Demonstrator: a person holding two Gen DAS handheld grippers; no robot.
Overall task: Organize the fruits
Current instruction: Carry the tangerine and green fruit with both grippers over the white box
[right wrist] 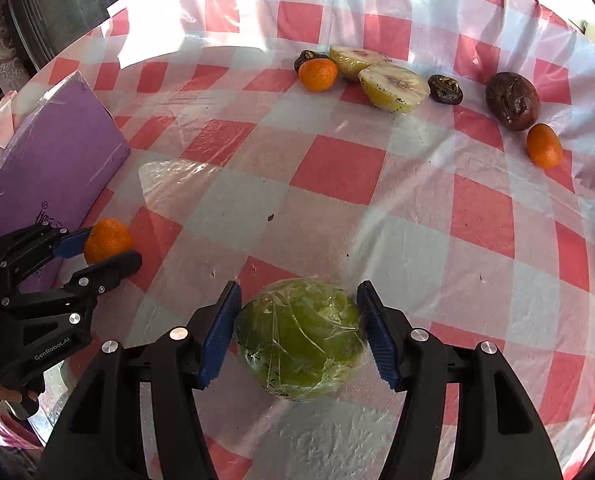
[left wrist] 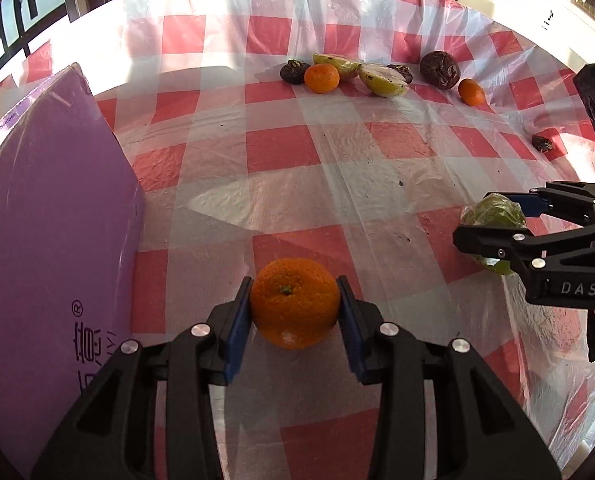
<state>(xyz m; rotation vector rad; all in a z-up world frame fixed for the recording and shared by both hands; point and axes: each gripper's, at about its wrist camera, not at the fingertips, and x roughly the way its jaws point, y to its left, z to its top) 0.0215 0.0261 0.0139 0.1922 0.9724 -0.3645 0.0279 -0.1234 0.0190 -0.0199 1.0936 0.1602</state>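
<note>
My left gripper is shut on an orange low over the red-checked tablecloth; it also shows in the right wrist view. My right gripper is shut on a green fruit wrapped in plastic film, also seen at the right in the left wrist view. At the far side lie a small orange, two halves of a cut pale fruit, dark wrinkled fruits and another small orange.
A purple box stands at the left, close beside my left gripper. A small dark fruit lies near the table's right edge. The plastic-covered tablecloth spreads across the middle.
</note>
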